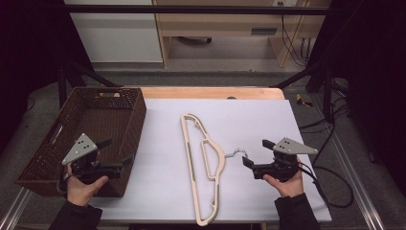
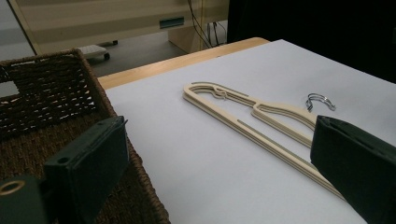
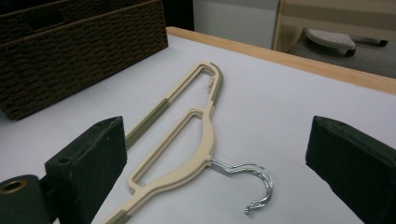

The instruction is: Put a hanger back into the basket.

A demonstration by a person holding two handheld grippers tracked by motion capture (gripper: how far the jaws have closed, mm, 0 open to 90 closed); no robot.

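Your right claw [image 1: 253,154] is spread wide and empty, just beside the metal hook of the cream hanger [image 1: 203,167], which lies flat mid-counter [image 1: 268,120]; your left claw [image 1: 116,152], also spread, hovers over the wicker basket [image 1: 57,143]

A light wooden table [image 1: 210,92] carries a large white sheet [image 1: 268,124] that covers nearly all of its top. A cream plastic clothes hanger with a metal hook [image 1: 203,165] lies flat near the sheet's middle. A dark brown woven wicker basket [image 1: 125,139] stands at the left edge, just beside the hanger.
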